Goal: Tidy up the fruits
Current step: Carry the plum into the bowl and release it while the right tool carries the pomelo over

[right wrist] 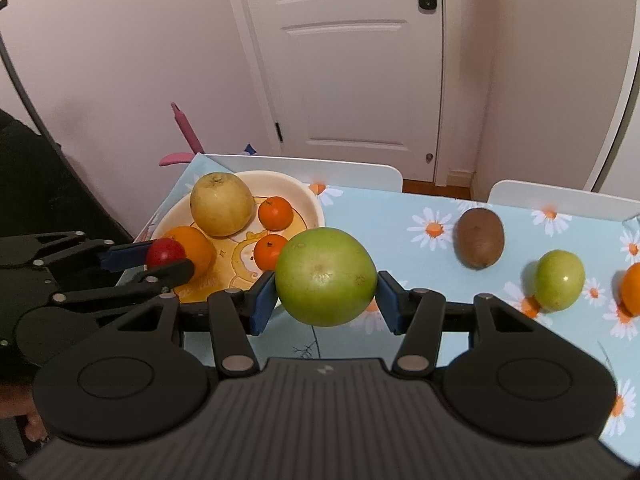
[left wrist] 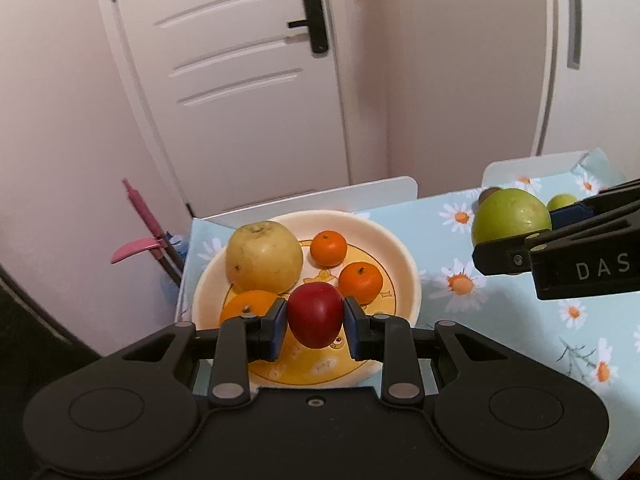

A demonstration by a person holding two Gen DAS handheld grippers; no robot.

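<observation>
My left gripper [left wrist: 316,322] is clamped tight on a small, smooth red fruit [left wrist: 316,315], blue pads pressed on both sides, held above the near part of the round cream bowl w/ yellow cartoon print [left wrist: 404,264]. In that bowl: 1 big pale-yellow pear-like fruit [left wrist: 263,256], 2 small mandarins [left wrist: 329,248], 1 larger orange [left wrist: 244,308] partly hidden behind my left finger. My right gripper [right wrist: 326,294] is approx. a third open, pads gripping a big round green apple [right wrist: 326,276], held over the light-blue daisy-print tablecloth [right wrist: 400,216], just right of the bowl. On the cloth to the right: 1 brown kiwi [right wrist: 480,238], 1 small green fruit [right wrist: 559,280], 1 orange fruit cut off by the frame edge [right wrist: 632,288].
</observation>
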